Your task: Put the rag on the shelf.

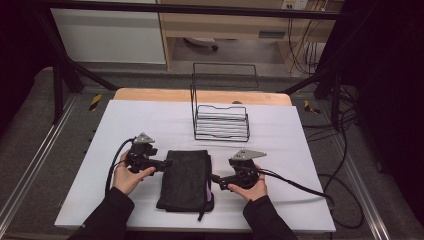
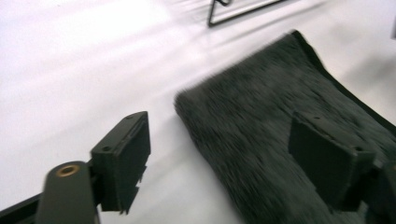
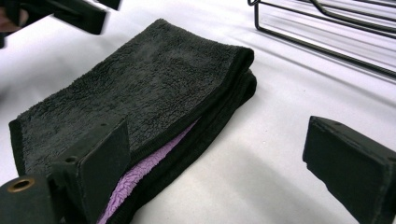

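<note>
On the white table (image 1: 150, 120) the dark towel (image 1: 186, 179) lies folded, I judge the folding finished; my left gripper (image 1: 165, 163) and right gripper (image 1: 216, 181) stand apart, holding nothing.

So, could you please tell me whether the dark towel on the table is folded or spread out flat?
Folded. The dark towel lies in stacked layers, with doubled edges and a purple inner face showing between them.

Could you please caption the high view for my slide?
Both open grippers, left and right, flank a folded dark towel before a wire rack.
</note>
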Demonstrator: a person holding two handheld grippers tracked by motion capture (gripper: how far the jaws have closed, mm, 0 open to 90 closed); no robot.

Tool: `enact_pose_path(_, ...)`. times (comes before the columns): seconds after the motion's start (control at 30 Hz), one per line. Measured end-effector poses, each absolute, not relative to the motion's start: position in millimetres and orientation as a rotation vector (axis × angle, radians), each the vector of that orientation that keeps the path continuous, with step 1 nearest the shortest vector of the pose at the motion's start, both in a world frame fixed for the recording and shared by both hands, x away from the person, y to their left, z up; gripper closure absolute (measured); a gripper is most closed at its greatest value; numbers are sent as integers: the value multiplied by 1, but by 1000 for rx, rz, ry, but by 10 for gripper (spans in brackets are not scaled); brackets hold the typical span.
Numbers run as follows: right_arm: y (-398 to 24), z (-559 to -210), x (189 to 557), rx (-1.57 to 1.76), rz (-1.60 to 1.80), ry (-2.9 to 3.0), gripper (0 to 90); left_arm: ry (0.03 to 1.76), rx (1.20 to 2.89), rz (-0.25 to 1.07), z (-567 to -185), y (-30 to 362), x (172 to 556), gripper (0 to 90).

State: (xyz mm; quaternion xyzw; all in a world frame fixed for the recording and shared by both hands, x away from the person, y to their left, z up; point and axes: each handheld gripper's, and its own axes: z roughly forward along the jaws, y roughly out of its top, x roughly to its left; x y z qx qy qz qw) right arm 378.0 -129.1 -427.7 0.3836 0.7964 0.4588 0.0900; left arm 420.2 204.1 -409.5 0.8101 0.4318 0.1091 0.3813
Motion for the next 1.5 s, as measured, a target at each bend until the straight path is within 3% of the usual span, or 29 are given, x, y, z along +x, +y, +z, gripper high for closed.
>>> enact_pose_path(0.37,-128,-430,378,1138,1366,2365,88,1182,2065,269,-433,198,441,501)
enact_pose_path(0.5,-128,-430,378,1150,1375,2365,96,1195,2053,235,-439,198,443,552)
enact_pose_path(0.93,-122,-430,394,1196,1376,2330,114,1190,2057,188,-444,191,443,700)
enact_pose_path(1.2,-97,-434,424,1265,1325,2298,144,1178,2070,188,-444,189,442,764)
enact_pose_path(1.37,-86,-443,441,1307,1272,2296,198,1174,2075,191,-444,189,441,769)
enact_pose_path(1.5,-85,-450,445,1314,1246,2304,300,1164,2083,207,-444,188,441,771)
